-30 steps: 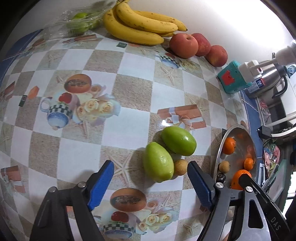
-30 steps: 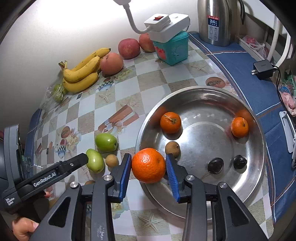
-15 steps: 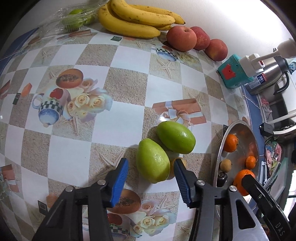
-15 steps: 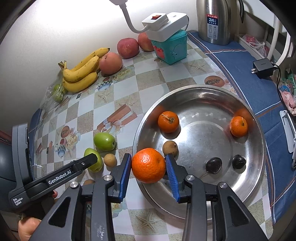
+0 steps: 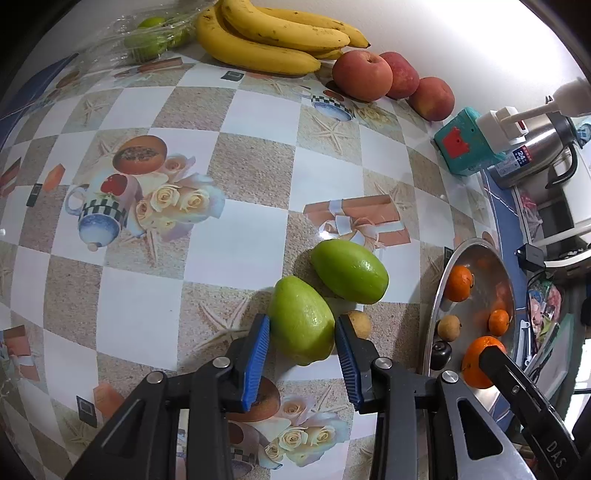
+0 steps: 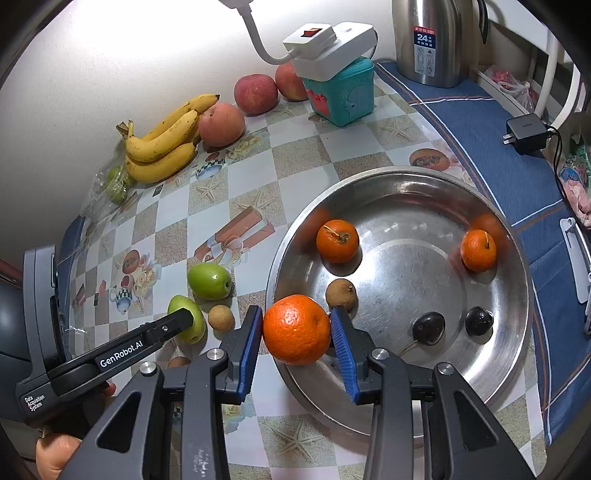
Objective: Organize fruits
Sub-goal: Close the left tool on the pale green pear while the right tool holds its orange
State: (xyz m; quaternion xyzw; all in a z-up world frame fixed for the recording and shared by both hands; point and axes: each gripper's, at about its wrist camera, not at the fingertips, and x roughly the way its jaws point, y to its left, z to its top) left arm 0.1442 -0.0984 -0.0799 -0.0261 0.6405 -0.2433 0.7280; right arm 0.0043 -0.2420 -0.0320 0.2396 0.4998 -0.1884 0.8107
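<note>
My left gripper is shut on a light green fruit that rests on the patterned tablecloth. A darker green fruit lies just behind it and a small brown fruit sits to its right. My right gripper is shut on a large orange held over the near left rim of the steel bowl. The bowl holds two small oranges, a brown fruit and two dark fruits.
Bananas and three red apples line the wall at the back, with bagged green fruits to their left. A teal box bearing a white power strip, a steel kettle and a black charger stand behind the bowl.
My left gripper has moved forward and closed from wide open onto the light green fruit. My right gripper has held the orange nearly still over the bowl's rim.
</note>
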